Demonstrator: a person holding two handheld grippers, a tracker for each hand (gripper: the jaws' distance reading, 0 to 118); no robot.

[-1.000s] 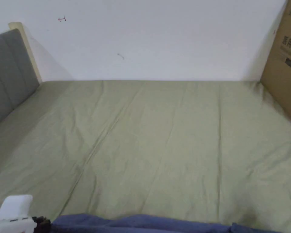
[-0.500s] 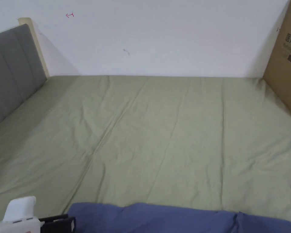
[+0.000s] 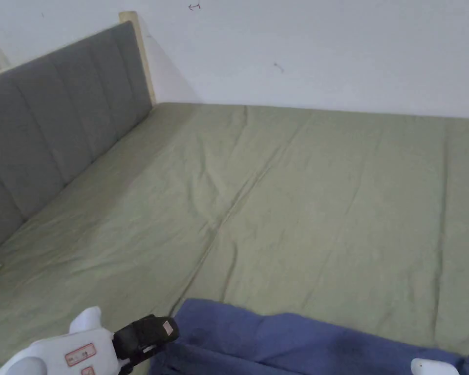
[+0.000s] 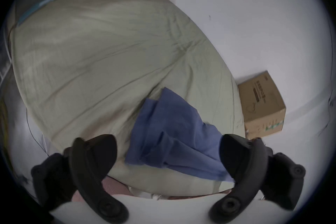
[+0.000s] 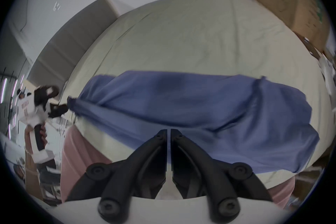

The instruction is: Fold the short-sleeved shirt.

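The rumpled blue cotton short-sleeved shirt (image 3: 297,342) lies along the near edge of the olive-sheeted bed (image 3: 302,205), long axis left to right, between the left tongs (image 4: 168,152), spread apart at its left end, and the right tongs (image 5: 168,132), pressed together, whether pinching cloth I cannot tell.

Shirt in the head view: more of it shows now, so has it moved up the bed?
Cannot tell: the camera swung. The shirt's left corner still meets the same sheet crease.
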